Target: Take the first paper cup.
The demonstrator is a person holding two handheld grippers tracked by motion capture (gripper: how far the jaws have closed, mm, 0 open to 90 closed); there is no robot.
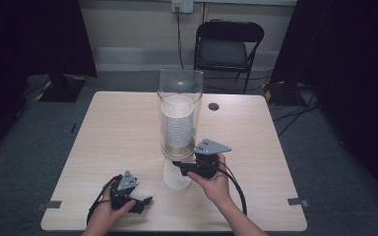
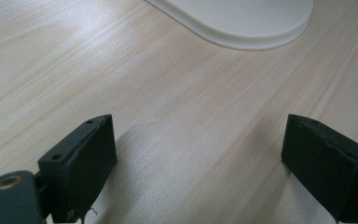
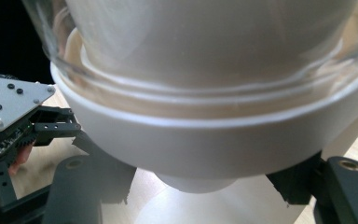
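Pale wood-grain table (image 1: pixel 123 128) on grey carpet, dark drapes at both sides, a black folding chair (image 1: pixel 228 43) behind the far edge.

Left gripper (image 1: pixel 145 200) near the front left of the table, held low in the left hand (image 1: pixel 109 212), jaws spread wide over bare wood in its own view, nothing between them. Rounded white base (image 2: pixel 242 21) of the dispenser just ahead of those jaws.

Right gripper (image 1: pixel 177 164) up against the cup dispenser (image 1: pixel 179 113) at mid-table, gripped by the right hand (image 1: pixel 214 179), jaws set apart on either side of the white cup (image 3: pixel 196 182) poking out under the dispenser's white collar (image 3: pixel 200 144); contact with the cup not clear, so cannot tell whether clamped. Clear tube above the collar, stacked white cups (image 1: pixel 176 123) inside. Small dark round cap (image 1: pixel 213 106) on the table beyond the dispenser, to its right.
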